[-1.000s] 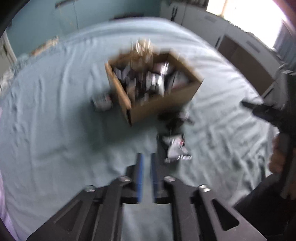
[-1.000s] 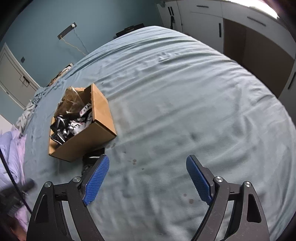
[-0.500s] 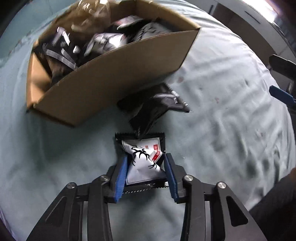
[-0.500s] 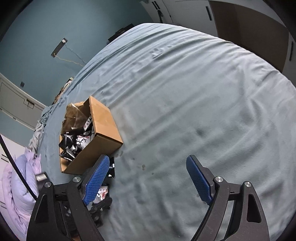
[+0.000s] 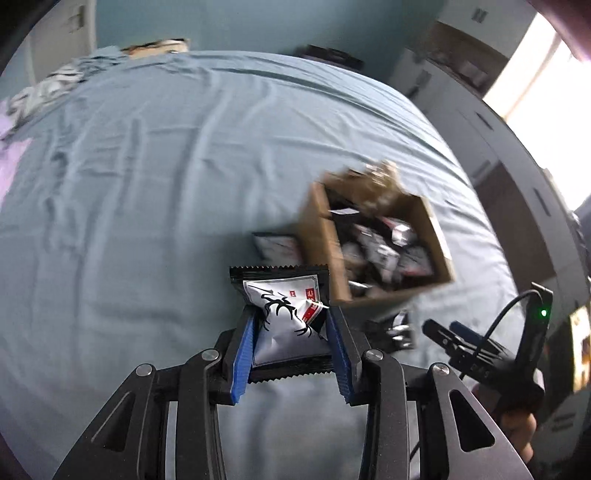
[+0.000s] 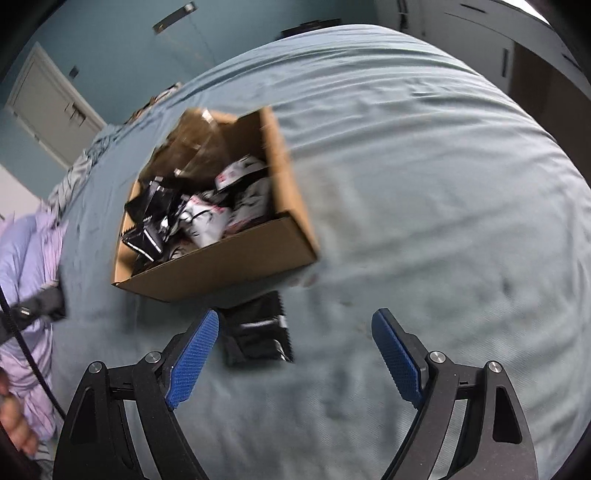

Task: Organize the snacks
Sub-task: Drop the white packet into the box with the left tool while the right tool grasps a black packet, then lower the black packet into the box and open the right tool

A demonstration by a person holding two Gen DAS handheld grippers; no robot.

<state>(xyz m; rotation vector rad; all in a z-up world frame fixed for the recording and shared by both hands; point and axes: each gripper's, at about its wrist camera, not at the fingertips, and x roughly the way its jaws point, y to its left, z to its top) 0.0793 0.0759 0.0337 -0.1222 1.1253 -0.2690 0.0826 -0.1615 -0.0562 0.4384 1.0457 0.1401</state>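
Observation:
My left gripper (image 5: 290,325) is shut on a black and white snack packet (image 5: 284,314) and holds it above the blue bed sheet, left of the cardboard box (image 5: 373,247). The box (image 6: 221,258) holds several black and white snack packets. Another packet (image 5: 277,247) lies on the sheet by the box's left wall. A black packet (image 6: 258,332) lies on the sheet in front of the box, just ahead of my open, empty right gripper (image 6: 295,328). That black packet (image 5: 395,328) also shows in the left wrist view.
The blue sheet (image 6: 424,184) covers a wide bed. A lilac duvet (image 6: 26,295) lies at the left. White cupboards (image 6: 480,33) stand beyond the bed's far right edge. The right gripper (image 5: 480,354) and the hand holding it show in the left wrist view.
My left gripper has closed on the white packet and lifted it off the sheet, swinging left of the box. My right gripper has moved close to the box and the black packet.

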